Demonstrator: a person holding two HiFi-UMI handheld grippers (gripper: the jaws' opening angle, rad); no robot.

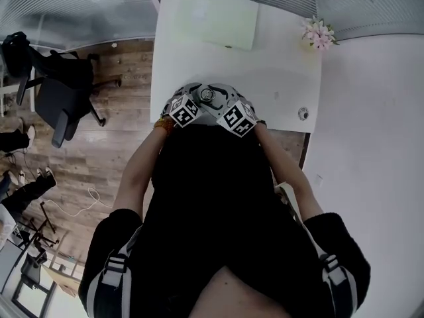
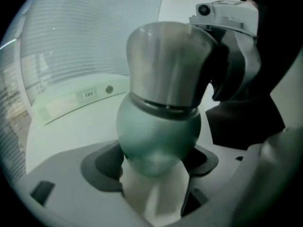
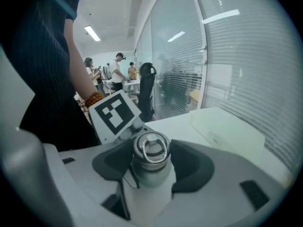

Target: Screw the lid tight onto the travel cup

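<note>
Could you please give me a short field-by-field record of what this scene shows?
Setting: white table, flowers at its far corner
Travel cup: steel and green body
Lid: sits on the cup's mouth, ring handle on top; how tight it is cannot be told
Left gripper: closed on the cup's green end
Right gripper: closed around the lid

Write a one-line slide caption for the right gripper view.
Right gripper grips the ring-topped lid of the travel cup; left gripper's marker cube just behind.
</note>
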